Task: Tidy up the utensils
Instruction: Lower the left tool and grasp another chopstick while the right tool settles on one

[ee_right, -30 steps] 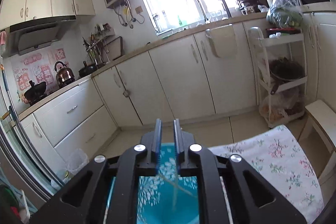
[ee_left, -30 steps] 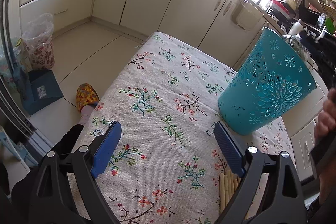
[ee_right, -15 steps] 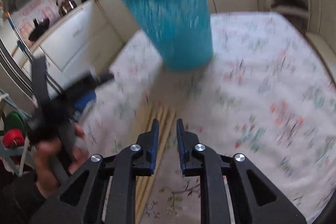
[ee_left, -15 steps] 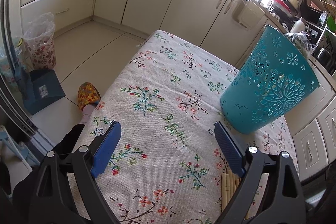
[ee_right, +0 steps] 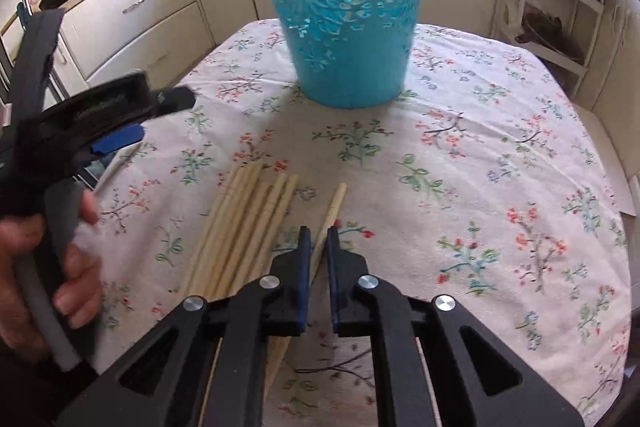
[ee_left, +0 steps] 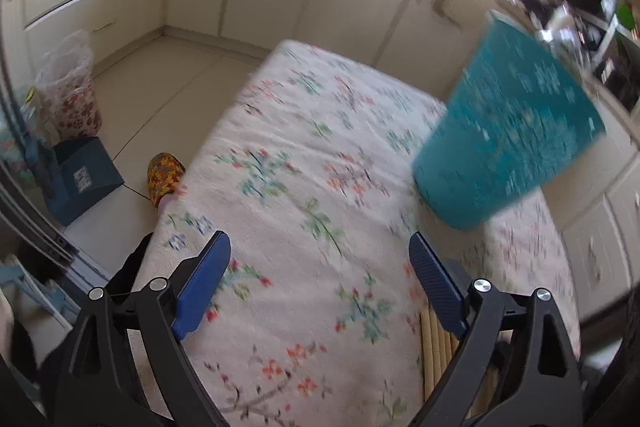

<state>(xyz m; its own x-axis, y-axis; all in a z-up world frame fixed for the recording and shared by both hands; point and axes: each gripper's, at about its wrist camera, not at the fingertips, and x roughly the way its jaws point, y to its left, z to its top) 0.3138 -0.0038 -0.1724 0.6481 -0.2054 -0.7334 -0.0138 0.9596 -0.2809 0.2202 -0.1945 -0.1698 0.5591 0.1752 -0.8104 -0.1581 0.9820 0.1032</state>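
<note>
While judging only from how things lie now, calling this early-to-mid task. Seeing right gripper (ee_right: 317, 239) low over the cloth (ee_right: 480, 147), pointed down at the sticks. Reading its jaws as just closing, down to a sliver, with one chopstick (ee_right: 335, 203) between the tips. Looks pinched on it, though not lifted: flat on the cloth, set apart from the rest. Just left of it, a loose bundle (ee_right: 248, 227) of more sticks, fanned out, ends toward the bin (ee_right: 344, 7). None of those touched. Bin upright on its base mid-cloth, well beyond the sticks, with nothing leaning on it. Can't see into it from either view, so can't say whether anything is stowed already. Left gripper (ee_left: 318, 247) hovering over the cloth, jaws wide open, holding nothing, with the bundle just beside its right finger at the bottom of its view. Left view smeared, so no fine detail there. In the right view, same tool off to the left, gripped by a hand (ee_right: 36, 259), clear of the sticks. Done so far, at best: one stick singled out and gripped. Left to do: lift it, carry it over to the bin, drop it in, then repeat for the whole bundle. Most of the work ahead, by that count. Next lift wants care: thin stick, narrow pinch, likely to swing or slip out on the way.
</note>
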